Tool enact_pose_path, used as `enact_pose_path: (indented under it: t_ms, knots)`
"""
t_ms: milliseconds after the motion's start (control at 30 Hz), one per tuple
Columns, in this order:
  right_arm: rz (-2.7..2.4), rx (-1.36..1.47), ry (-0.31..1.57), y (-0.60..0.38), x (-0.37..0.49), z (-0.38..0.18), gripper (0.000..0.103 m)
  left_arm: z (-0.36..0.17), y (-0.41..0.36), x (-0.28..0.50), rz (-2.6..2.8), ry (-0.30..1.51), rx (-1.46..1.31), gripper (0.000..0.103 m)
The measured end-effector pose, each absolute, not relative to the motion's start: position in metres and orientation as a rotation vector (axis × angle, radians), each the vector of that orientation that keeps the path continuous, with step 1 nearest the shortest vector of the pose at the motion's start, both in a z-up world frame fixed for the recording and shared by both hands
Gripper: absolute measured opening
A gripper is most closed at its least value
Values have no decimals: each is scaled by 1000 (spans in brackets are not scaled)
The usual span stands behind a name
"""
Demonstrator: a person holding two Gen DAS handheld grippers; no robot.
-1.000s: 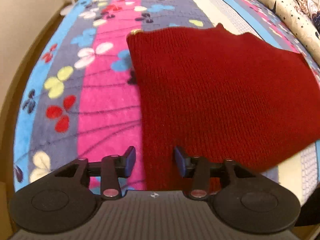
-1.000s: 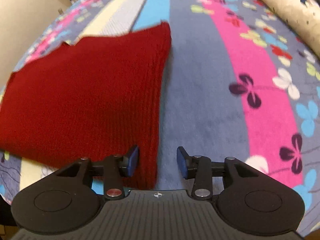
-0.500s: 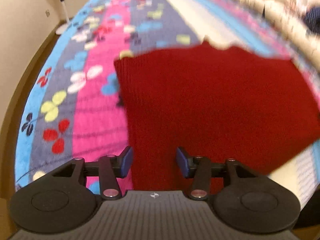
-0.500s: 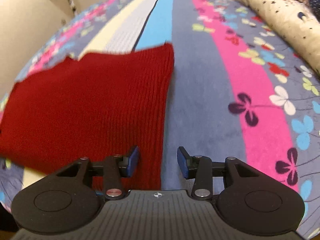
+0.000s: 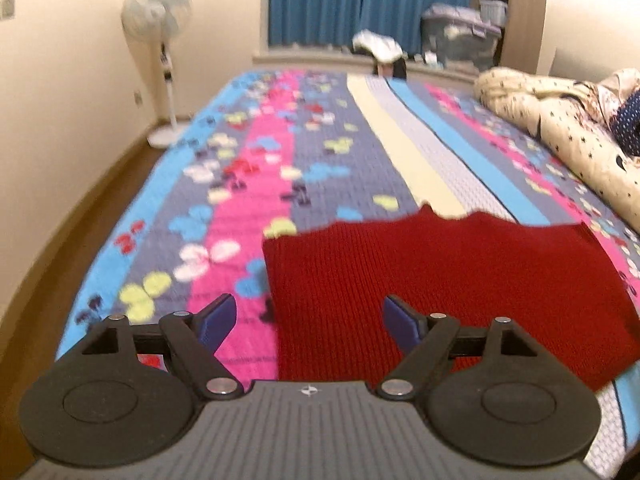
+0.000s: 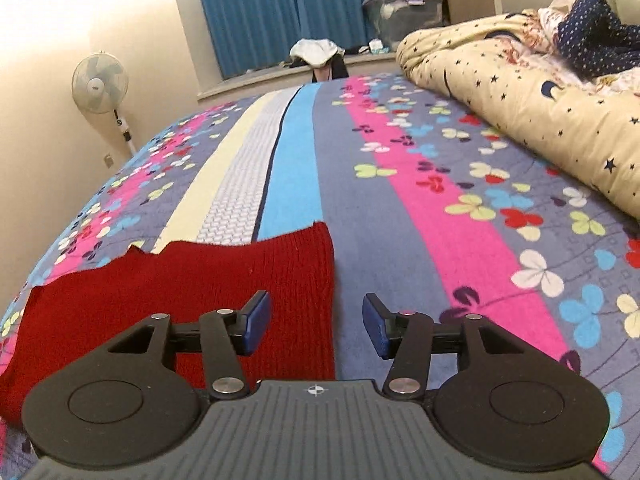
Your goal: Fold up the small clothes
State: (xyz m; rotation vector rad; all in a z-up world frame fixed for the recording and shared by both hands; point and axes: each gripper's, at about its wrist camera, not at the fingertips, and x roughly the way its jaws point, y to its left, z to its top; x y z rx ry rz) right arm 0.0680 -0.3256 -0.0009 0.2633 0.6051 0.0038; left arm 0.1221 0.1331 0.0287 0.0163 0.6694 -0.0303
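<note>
A dark red knitted garment lies flat on the striped, flower-patterned bedspread. My left gripper is open and empty, above the garment's near left edge. In the right wrist view the same garment lies low left on the bedspread. My right gripper is open and empty, above the garment's near right edge, its left finger over the knit.
A cream star-print duvet with a navy dotted cloth is bunched on the right. A standing fan stands by the left wall. Blue curtains, a storage box and white clothes are beyond the bed.
Both grippers have tilted up and drawn back, so the room beyond the bed now shows. Both pairs of fingers have opened wider. The garment lies as before.
</note>
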Motion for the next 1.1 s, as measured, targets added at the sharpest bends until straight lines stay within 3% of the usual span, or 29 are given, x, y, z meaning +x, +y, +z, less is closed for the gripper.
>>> enact_pose_path:
  t_ms: [267,433,1100]
  knots:
    - [0,254,560,-297,66,13,53,64,138,112,21,574,-17,85]
    - [24,238,530,-270,59,22,53,42,148,114,100,681,-31,84]
    - [139,140,531,-203,65,25,53,34,160,128,199,715,-48,85]
